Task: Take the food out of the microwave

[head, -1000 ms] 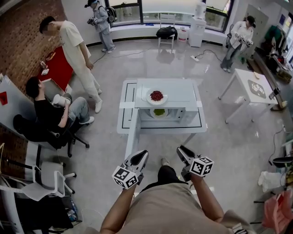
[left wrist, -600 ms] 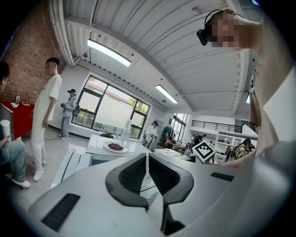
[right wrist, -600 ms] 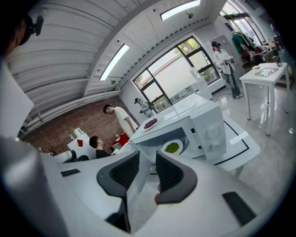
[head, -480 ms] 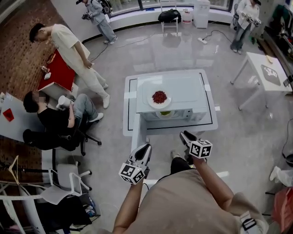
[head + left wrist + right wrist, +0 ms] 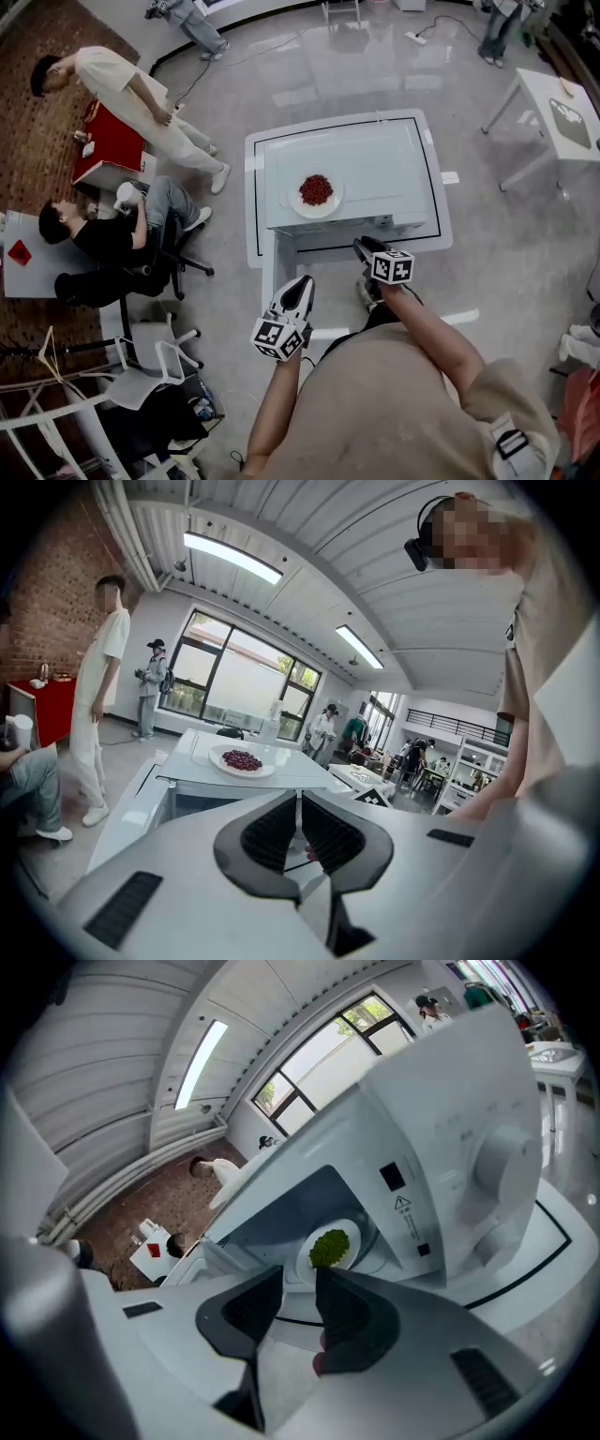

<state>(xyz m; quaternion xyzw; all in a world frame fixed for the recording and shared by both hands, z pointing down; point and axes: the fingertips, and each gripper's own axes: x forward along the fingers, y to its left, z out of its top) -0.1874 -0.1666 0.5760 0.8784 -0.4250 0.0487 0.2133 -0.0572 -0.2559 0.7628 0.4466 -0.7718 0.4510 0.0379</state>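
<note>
A white microwave [image 5: 375, 169] stands on a low white table [image 5: 255, 187], its door [image 5: 273, 267] swung open to the left. On its roof rests a plate of red food [image 5: 317, 190], also in the left gripper view [image 5: 242, 759]. Inside the cavity lies a plate of green food [image 5: 330, 1248], seen only in the right gripper view. My right gripper [image 5: 370, 251] is just in front of the opening, jaws a little apart and empty [image 5: 300, 1279]. My left gripper [image 5: 296, 298] hangs lower, by the door, its jaws closed with nothing between them [image 5: 298, 825].
A person stands [image 5: 122, 89] and another sits [image 5: 94, 239] to the left, beside a red table [image 5: 117, 145]. A white side table [image 5: 562, 103] is at the far right. An office chair [image 5: 150, 366] stands at lower left. The microwave's knob [image 5: 502, 1162] is right of the opening.
The head camera has come closer over the microwave. My right gripper has moved forward to the microwave's front; the left has moved up a little. The green plate has dropped out of the head view.
</note>
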